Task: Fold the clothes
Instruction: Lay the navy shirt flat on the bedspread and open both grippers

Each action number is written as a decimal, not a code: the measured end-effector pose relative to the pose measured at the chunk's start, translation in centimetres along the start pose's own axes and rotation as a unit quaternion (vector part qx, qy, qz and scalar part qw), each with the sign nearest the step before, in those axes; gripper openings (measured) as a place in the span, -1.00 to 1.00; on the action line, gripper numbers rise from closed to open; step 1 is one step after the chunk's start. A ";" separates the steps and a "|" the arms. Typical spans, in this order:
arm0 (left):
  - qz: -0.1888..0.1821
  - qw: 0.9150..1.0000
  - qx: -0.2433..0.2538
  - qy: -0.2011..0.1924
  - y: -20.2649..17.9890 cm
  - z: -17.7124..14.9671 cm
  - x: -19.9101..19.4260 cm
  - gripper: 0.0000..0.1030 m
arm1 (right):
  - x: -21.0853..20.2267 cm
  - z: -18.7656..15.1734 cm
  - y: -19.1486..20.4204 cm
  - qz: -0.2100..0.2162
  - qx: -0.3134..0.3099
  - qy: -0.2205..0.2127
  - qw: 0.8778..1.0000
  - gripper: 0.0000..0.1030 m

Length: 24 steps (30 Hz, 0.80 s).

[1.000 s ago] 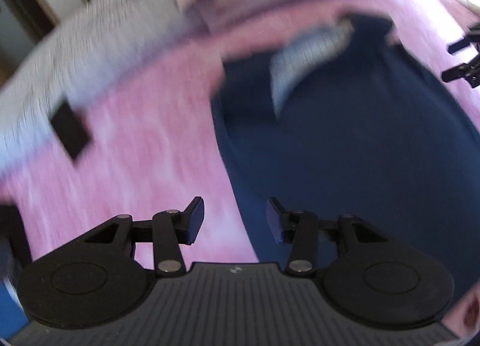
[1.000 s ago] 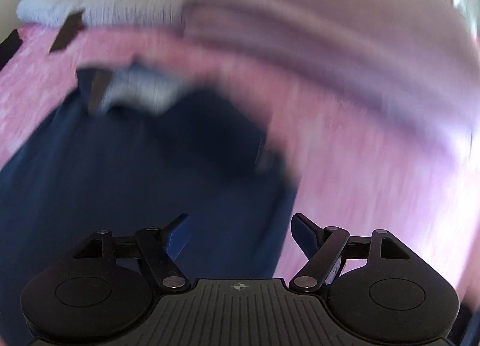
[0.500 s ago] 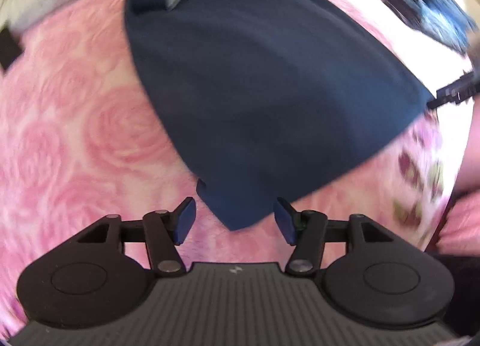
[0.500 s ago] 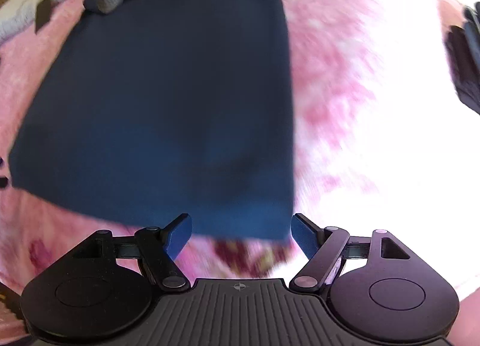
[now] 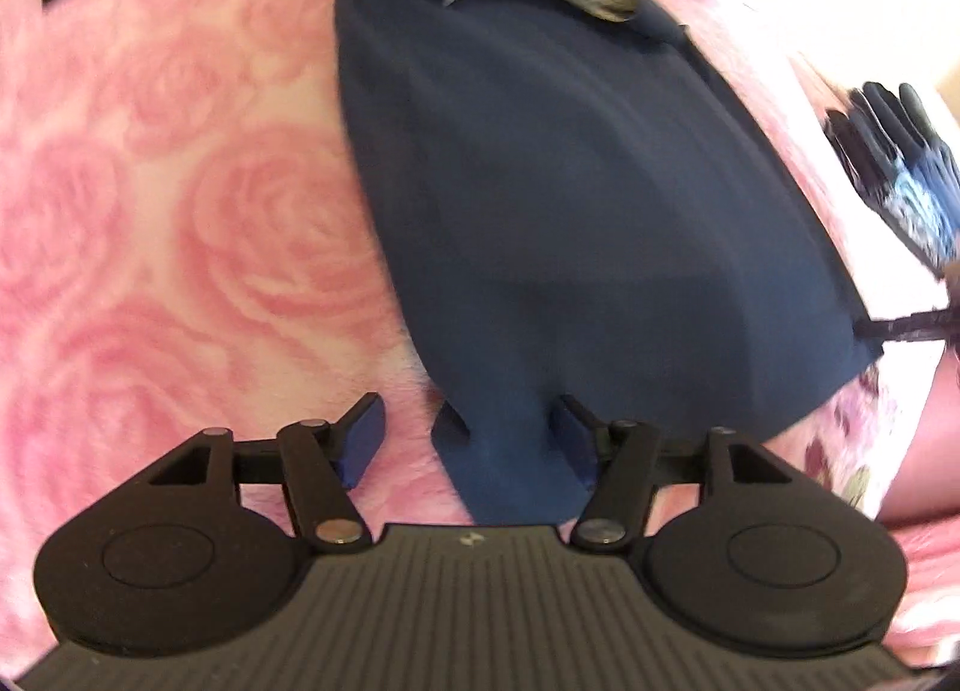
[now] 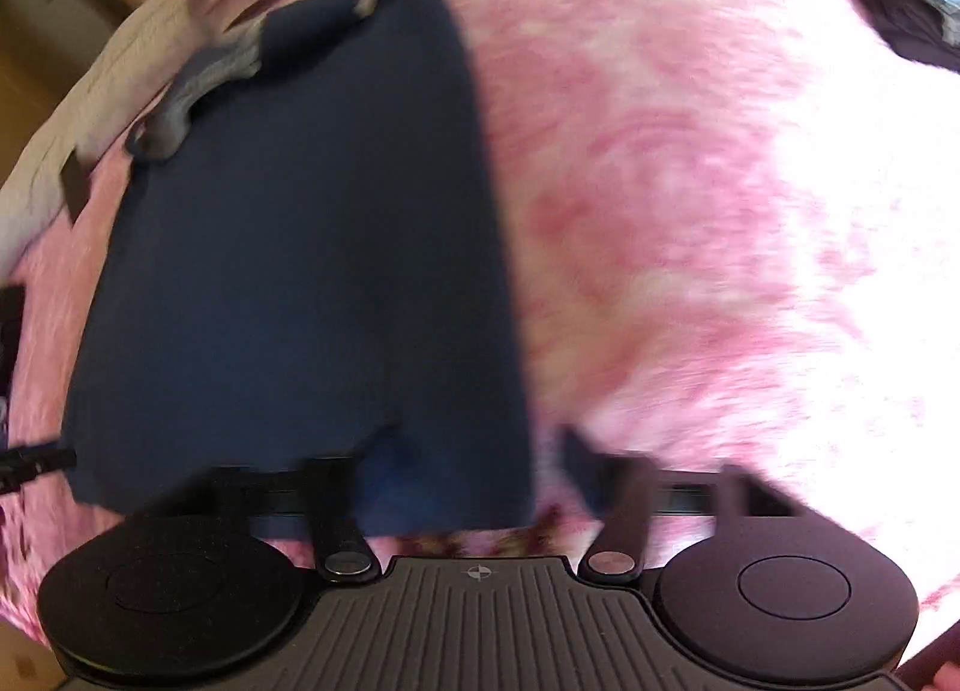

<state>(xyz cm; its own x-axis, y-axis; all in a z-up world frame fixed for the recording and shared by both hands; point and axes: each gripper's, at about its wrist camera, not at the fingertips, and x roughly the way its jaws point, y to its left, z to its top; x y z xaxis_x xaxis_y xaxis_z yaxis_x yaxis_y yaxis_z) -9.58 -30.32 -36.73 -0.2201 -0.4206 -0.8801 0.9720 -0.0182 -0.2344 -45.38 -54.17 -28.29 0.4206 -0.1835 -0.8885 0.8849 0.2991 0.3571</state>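
Garment [image 5: 576, 199] spread on blanket [image 5: 180, 223], centre of left wrist frame, near corner between left gripper [image 5: 468, 439] fingers at bottom. In right wrist frame, garment [image 6: 300, 271] left of centre, near corner between right gripper [image 6: 474, 457] fingers. Glove [image 5: 894, 175] at right edge, beside garment.

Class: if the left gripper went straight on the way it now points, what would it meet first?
Probably the navy garment: its near corner already lies between the open fingers of the left gripper; exact depth is unclear.
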 end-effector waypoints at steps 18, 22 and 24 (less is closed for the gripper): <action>-0.019 0.997 0.015 0.072 -6.3 -4.3 -10.8 -0.93 | -10.5 -1.6 3.1 -0.091 -0.188 0.092 0.974 -1.00; -0.005 0.996 0.050 0.071 -5.8 -3.7 -10.4 -0.91 | -11.2 -3.3 3.2 -0.128 -0.192 0.111 0.967 -1.00; 0.003 0.995 0.068 0.071 -5.6 -3.3 -10.3 -0.84 | -11.5 -4.2 3.2 -0.147 -0.195 0.121 0.962 -1.00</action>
<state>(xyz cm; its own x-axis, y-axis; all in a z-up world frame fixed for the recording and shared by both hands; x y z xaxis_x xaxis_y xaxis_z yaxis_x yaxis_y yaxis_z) -13.04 -22.87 -27.76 -0.2145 -0.2886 -0.9331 0.9734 -0.1420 -0.1799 -48.23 -47.15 -18.10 0.0633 -0.1046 -0.9925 0.7967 0.6042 -0.0129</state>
